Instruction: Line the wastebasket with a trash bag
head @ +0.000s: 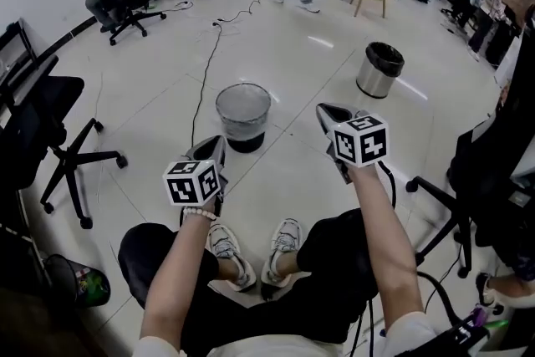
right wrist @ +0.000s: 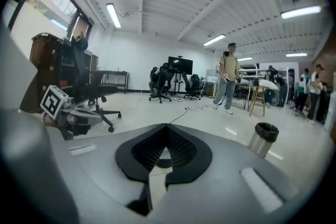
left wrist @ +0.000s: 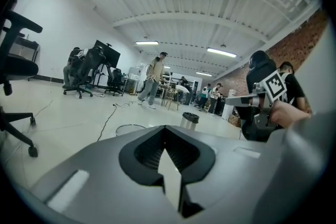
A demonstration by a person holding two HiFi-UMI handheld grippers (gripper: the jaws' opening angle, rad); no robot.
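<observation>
Closest to the camera, a seated person's shoes (head: 255, 251) are planted on the floor. Just above them the left gripper (head: 214, 141) and the right gripper (head: 323, 109) are held up side by side, apart from each other. Both sets of fingers are clenched on nothing, with no bag seen between them. Further out, the wastebasket (head: 242, 119) stands upright on the floor, well clear of both grippers. A pale lining seems to be draped inside it, though this cannot be confirmed. A cable (head: 203, 88) runs past its left side, and a steel bin (head: 378, 79) with a dark liner stands beyond, to the right. If the lining is only loosely seated, it could slip down inside. The light basket could also be tipped by a careless reach.
</observation>
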